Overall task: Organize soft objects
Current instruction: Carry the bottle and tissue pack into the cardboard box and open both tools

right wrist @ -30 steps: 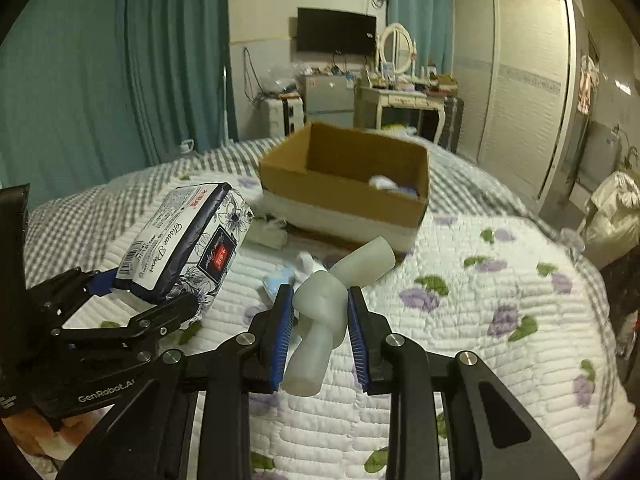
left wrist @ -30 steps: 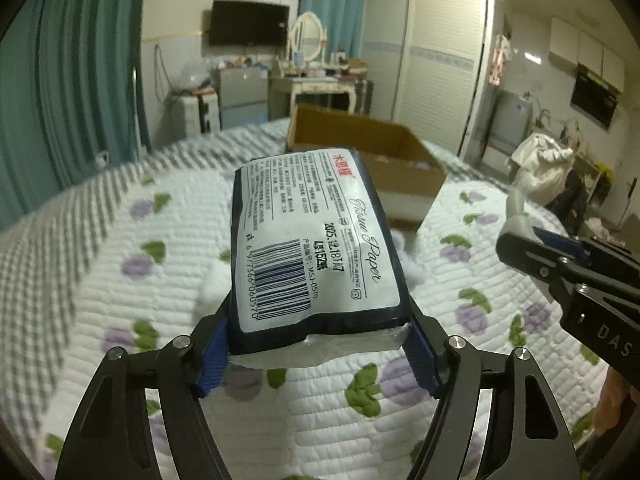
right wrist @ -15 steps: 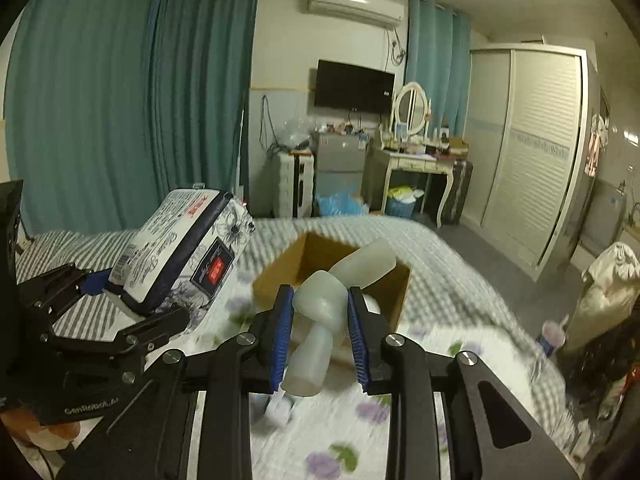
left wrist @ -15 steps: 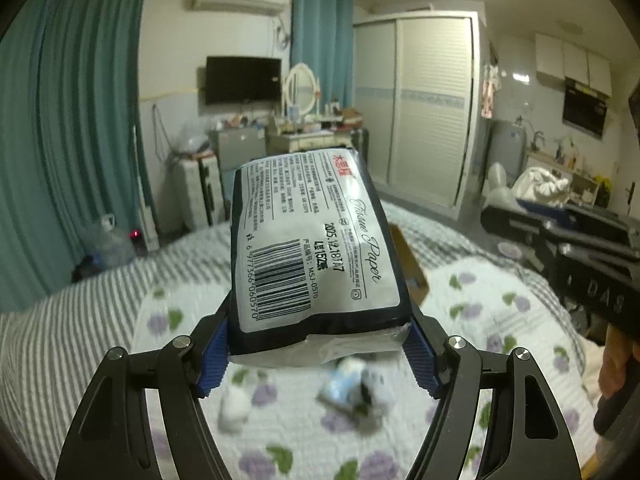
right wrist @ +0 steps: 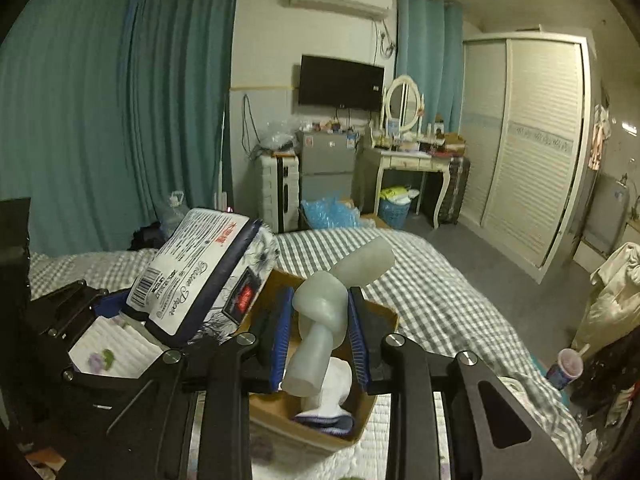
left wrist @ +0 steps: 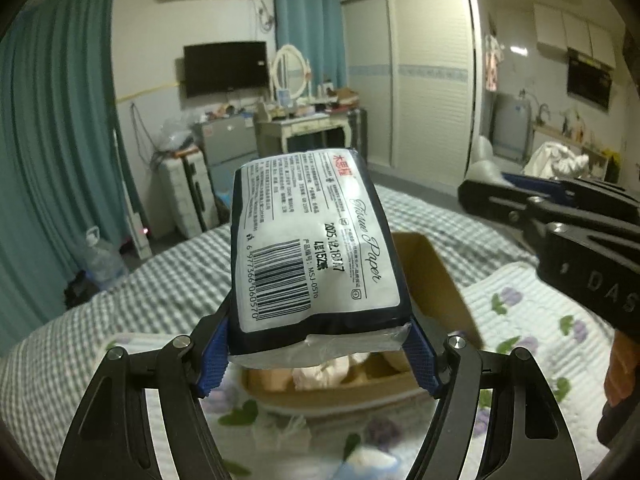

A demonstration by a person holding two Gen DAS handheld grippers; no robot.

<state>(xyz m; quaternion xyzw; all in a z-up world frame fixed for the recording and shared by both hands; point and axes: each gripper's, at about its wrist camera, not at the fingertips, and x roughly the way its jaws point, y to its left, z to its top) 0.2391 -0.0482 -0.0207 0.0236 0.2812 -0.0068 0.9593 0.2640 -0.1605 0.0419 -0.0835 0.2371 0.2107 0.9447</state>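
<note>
My left gripper [left wrist: 318, 354] is shut on a tissue paper pack [left wrist: 312, 248], white with a barcode and dark blue edges, held above the near edge of an open cardboard box [left wrist: 436, 280] on the bed. The pack also shows in the right wrist view [right wrist: 204, 276]. My right gripper [right wrist: 318, 340] is shut on a pale, translucent soft mushroom-shaped object [right wrist: 320, 320], held over the same box [right wrist: 384, 316]. Socks or cloth items [right wrist: 332, 400] lie inside the box. The right gripper shows at the right of the left wrist view [left wrist: 560, 232].
The bed has a grey checked sheet [left wrist: 160, 280] and a white quilt with purple flowers [left wrist: 520, 312]. Loose soft items [left wrist: 368, 460] lie on the quilt before the box. Beyond stand teal curtains [right wrist: 100, 120], a dressing table [right wrist: 412, 160] and a wardrobe [right wrist: 528, 140].
Both grippers have moved forward with their loads, so both objects now hang over the cardboard box. Both grips are unchanged.
</note>
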